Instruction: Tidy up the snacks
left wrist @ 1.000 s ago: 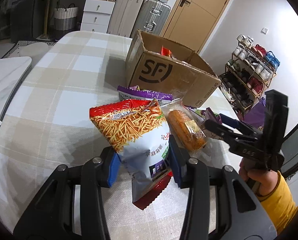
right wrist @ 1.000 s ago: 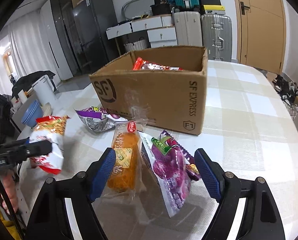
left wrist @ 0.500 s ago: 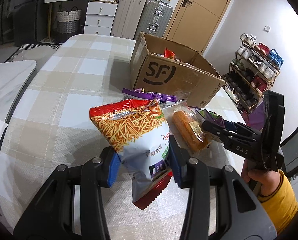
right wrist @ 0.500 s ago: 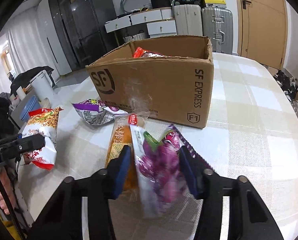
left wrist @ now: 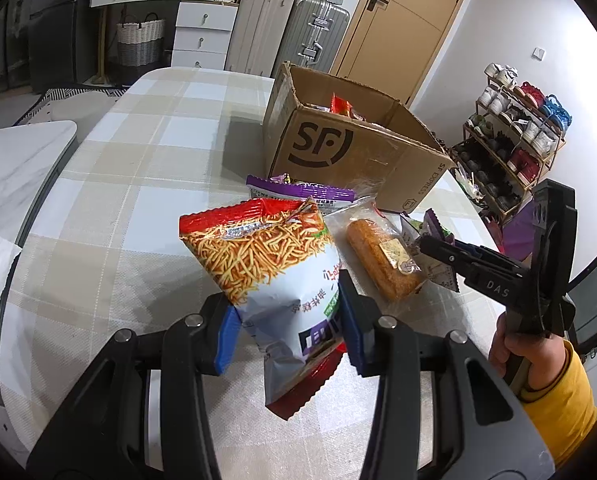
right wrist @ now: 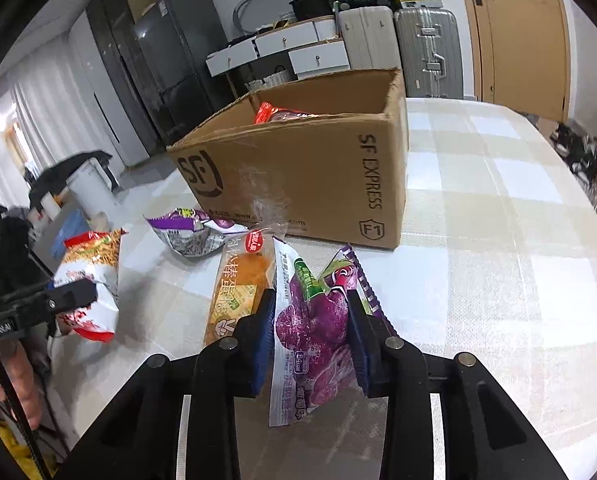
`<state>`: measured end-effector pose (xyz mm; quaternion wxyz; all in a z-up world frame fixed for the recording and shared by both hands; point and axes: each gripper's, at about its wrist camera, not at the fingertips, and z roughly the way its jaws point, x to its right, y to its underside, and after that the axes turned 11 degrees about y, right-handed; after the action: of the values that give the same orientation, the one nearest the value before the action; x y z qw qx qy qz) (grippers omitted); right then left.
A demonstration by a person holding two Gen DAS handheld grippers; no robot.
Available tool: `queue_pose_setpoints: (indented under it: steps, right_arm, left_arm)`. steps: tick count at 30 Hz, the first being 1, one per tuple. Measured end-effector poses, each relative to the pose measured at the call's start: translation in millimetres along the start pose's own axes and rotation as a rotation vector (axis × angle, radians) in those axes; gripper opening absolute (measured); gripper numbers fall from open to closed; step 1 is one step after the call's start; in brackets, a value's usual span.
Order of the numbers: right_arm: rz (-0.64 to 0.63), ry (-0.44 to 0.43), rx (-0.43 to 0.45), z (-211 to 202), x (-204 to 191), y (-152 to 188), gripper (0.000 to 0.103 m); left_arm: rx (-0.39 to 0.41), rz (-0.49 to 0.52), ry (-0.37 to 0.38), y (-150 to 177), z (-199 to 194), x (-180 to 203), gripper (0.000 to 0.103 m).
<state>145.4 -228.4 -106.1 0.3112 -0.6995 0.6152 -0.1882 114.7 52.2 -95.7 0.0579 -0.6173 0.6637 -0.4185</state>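
Left gripper (left wrist: pixel 286 320) is clamped on a noodle-snack bag (left wrist: pixel 266 256), frame center. Right gripper (right wrist: pixel 312 340) is pinching a purple sweet-potato snack pouch (right wrist: pixel 318 320) at lower center, just right of a wrapped cake stick (right wrist: pixel 238 288). The SF Express cardboard box (right wrist: pixel 298 176) sits behind them, mid-frame.

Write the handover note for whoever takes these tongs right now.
Left tongs: shut on the noodle-snack bag, lifted off the table.
Right tongs: shut on the purple grape packet.
On the table by the cardboard box: wrapped bread stick, purple-topped bag.
Done: a red packet is already in the box.
Left: box both held bags, then the two lying loose.
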Motion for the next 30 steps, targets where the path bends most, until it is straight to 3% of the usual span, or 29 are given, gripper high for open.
queue_pose_setpoints:
  steps: [20,30]
  right_arm:
    - [0.109,-0.093,0.067,-28,22,5,0.029]
    - [0.11,-0.139,0.147,-77,15,-3,0.029]
  left_arm:
    - [0.017,0.014,-0.001,2,-11,6,0.04]
    - [0.065,0.044,0.009,0,-37,21,0.04]
